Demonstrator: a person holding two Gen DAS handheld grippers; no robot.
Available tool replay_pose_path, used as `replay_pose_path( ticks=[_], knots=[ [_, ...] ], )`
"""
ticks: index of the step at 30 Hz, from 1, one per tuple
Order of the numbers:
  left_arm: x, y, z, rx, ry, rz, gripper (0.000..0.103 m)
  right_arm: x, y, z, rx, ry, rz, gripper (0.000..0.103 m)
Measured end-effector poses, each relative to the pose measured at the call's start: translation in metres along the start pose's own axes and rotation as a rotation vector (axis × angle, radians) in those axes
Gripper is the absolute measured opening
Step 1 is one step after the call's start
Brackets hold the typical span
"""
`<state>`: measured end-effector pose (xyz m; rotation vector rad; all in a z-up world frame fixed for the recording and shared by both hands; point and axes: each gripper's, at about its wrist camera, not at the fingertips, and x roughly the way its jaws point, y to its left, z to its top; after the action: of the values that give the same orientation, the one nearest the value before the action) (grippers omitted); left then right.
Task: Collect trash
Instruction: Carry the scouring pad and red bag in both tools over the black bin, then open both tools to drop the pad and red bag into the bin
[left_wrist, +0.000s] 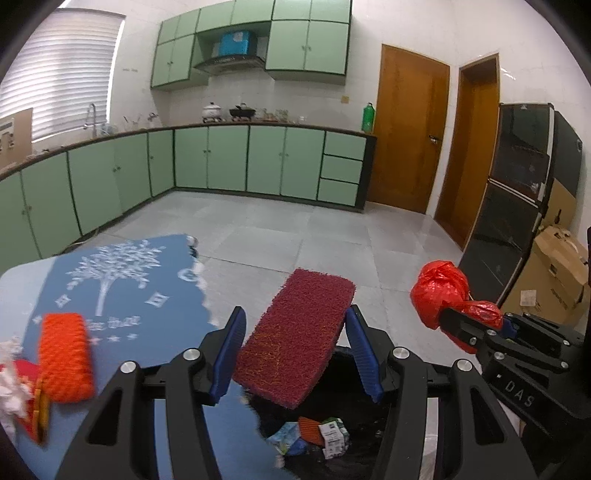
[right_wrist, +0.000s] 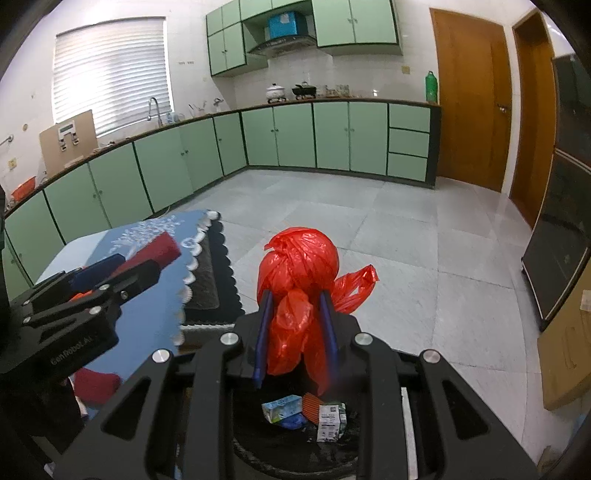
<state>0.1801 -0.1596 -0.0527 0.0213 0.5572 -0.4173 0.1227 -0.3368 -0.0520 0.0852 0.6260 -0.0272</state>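
My left gripper (left_wrist: 295, 325) holds a dark red scouring pad (left_wrist: 295, 336) between its blue fingers, above a black bin (left_wrist: 354, 443) that has cartons and wrappers inside. My right gripper (right_wrist: 295, 306) is shut on a knotted red plastic bag (right_wrist: 299, 266), also above the bin (right_wrist: 295, 446). The right gripper and its red bag (left_wrist: 439, 291) show at the right of the left wrist view. The left gripper (right_wrist: 110, 273) with the pad shows at the left of the right wrist view.
A table with a blue cloth (left_wrist: 122, 295) lies to the left, with an orange sponge (left_wrist: 66, 358) and white and red scraps (left_wrist: 14, 376) on it. Cardboard boxes (left_wrist: 554, 280) and a dark cabinet (left_wrist: 517, 192) stand to the right. Green kitchen cabinets line the far walls.
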Motion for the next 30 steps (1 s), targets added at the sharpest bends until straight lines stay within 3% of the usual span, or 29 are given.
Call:
replay_pose_path(
  ticks=[8, 10, 12, 13, 16, 19, 21, 22, 30],
  knots=[
    [0.046, -0.025, -0.004, 0.012, 0.074, -0.044, 0.056, 0.032, -0.030, -0.017, 0.026, 0.075, -0.045, 0.031],
    [0.051, -0.027, -0.004, 0.009, 0.082, -0.054, 0.057, 0.038, -0.038, -0.021, 0.043, 0.091, -0.054, 0.035],
    [0.055, -0.030, -0.003, 0.009, 0.083, -0.065, 0.064, 0.042, -0.041, -0.024, 0.055, 0.098, -0.064, 0.051],
    [0.055, -0.030, -0.003, 0.010, 0.082, -0.067, 0.069, 0.043, -0.042, -0.025, 0.060, 0.099, -0.069, 0.054],
    [0.056, -0.030, -0.003, 0.015, 0.082, -0.064, 0.069, 0.044, -0.046, -0.029, 0.071, 0.101, -0.073, 0.057],
    [0.051, -0.026, -0.001, 0.007, 0.073, -0.058, 0.070, 0.041, -0.046, -0.029, 0.079, 0.088, -0.084, 0.068],
    [0.044, -0.022, 0.002, 0.008, 0.060, -0.050, 0.072, 0.035, -0.044, -0.028, 0.088, 0.071, -0.097, 0.086],
    [0.040, -0.020, 0.003, 0.009, 0.052, -0.045, 0.074, 0.032, -0.043, -0.027, 0.093, 0.063, -0.100, 0.089],
    [-0.012, 0.016, 0.010, -0.013, 0.009, 0.017, 0.082, 0.001, -0.020, -0.014, 0.091, 0.008, -0.066, 0.091]
  ],
)
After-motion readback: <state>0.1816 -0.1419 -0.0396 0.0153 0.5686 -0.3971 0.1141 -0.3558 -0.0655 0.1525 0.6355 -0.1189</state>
